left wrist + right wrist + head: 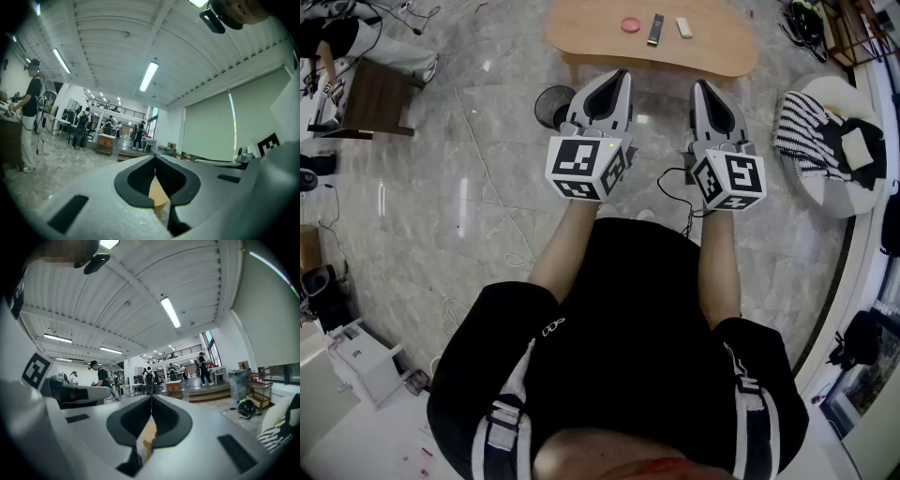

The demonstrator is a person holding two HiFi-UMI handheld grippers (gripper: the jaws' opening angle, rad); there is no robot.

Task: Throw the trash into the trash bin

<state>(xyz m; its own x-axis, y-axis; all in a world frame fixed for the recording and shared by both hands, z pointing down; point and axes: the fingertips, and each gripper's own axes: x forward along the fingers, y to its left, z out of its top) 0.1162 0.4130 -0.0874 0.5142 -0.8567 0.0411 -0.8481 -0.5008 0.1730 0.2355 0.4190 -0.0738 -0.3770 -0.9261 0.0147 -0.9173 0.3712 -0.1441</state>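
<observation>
Pointing level toward table [712, 49]: left tongs [620, 77], right tongs [701, 86], both pressed together.

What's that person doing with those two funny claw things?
A person stands holding a gripper in each hand. The left gripper and the right gripper both point level, jaws shut, with nothing in them. Ahead is a wooden table with a red round thing, a black remote and a small white thing. What looks like a dark round bin stands on the floor beside it. Nothing is picked up yet.
</observation>
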